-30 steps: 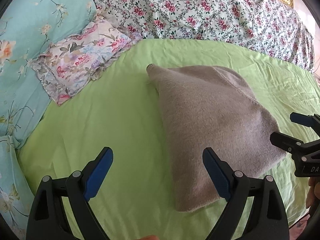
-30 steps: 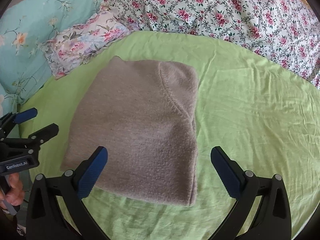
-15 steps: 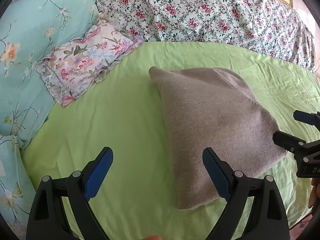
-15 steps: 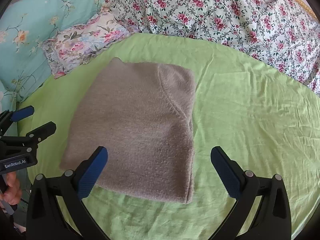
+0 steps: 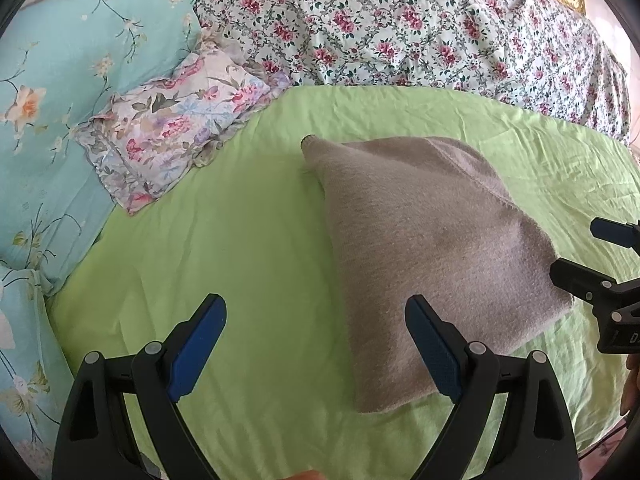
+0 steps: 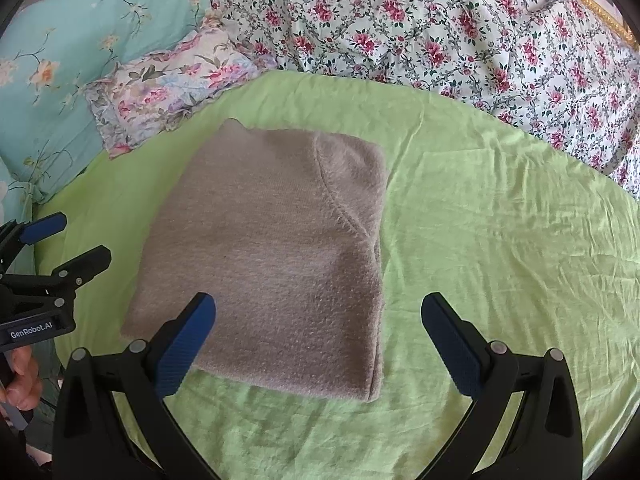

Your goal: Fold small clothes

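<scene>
Your left gripper point(image 5: 316, 344): jaws apart, nothing between, hovers over green sheet point(image 5: 240, 260). Your right gripper point(image 6: 318, 340): jaws apart, empty, above near edge of folded grey garment point(image 6: 272, 256). Garment lies flat mid-sheet, floral pillow point(image 6: 160, 92) well beyond its far-left corner.

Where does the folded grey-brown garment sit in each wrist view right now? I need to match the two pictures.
Left wrist view: the folded grey-brown garment lies right of centre on the green sheet, its near corner behind the right fingertip.
Right wrist view: the garment lies centre-left, its near edge behind the left fingertip.
Shared landmark: the small floral pillow, at upper left in both.
</scene>
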